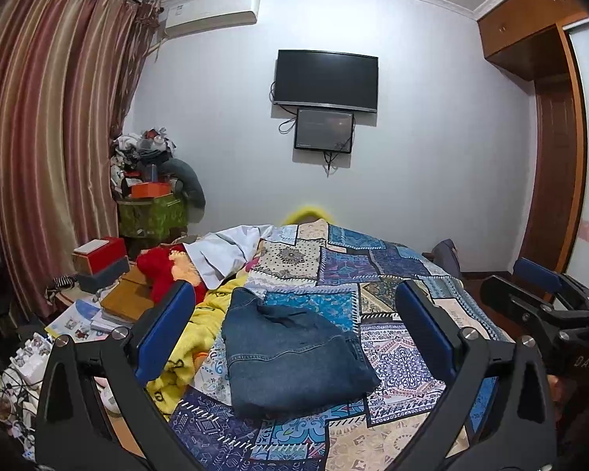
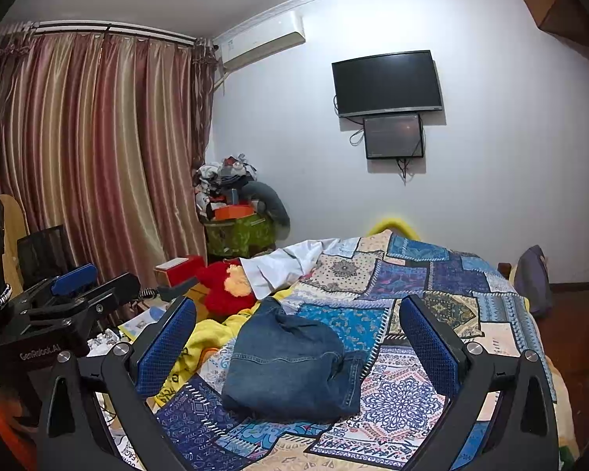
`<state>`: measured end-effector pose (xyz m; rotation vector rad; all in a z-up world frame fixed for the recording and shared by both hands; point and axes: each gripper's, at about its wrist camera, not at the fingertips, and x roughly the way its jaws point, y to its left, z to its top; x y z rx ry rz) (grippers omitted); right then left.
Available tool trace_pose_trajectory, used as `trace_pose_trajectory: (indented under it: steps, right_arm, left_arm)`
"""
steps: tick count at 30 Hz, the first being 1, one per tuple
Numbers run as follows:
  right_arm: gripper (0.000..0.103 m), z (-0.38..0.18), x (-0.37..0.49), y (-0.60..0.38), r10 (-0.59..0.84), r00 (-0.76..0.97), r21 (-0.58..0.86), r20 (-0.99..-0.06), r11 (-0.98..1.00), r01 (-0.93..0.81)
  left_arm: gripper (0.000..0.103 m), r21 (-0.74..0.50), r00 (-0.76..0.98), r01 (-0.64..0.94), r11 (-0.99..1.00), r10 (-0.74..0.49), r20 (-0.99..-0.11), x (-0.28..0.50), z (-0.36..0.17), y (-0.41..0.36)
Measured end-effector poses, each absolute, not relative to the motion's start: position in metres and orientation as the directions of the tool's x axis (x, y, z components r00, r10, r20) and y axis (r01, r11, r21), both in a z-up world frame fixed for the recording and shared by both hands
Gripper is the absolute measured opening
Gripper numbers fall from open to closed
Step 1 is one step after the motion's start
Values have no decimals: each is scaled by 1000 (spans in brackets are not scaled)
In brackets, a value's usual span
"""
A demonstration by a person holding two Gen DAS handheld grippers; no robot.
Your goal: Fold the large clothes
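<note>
The folded denim garment (image 1: 294, 353) lies on the patchwork bedspread (image 1: 396, 357), near the bed's near-left part; whether it is jeans or a jacket is hard to tell, since only seams and a rumpled top layer show. Both grippers hang above the bed with nothing between their blue pads: the left gripper (image 1: 294, 302) stands wide open, and so does the right gripper (image 2: 297, 314), which also shows cut off at the right edge of the left view. A yellow blanket (image 1: 200, 325) lies just left of the denim, its lower part hidden behind a finger. Far left, a red plush toy (image 2: 225, 294) and white cloth (image 1: 224, 255) crowd the bed's edge. The right and far stretches of bedspread lie bare.
</note>
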<state>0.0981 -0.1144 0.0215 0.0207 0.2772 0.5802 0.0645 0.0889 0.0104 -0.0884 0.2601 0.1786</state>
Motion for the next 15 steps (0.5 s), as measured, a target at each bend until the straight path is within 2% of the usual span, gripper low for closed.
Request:
trace_pose_trajectory:
  steps: [15]
  right_arm:
    - [103, 20, 97, -119, 526, 813, 123, -250, 850, -512]
  left_arm:
    - [103, -57, 956, -153, 987, 133, -261, 65, 12, 69]
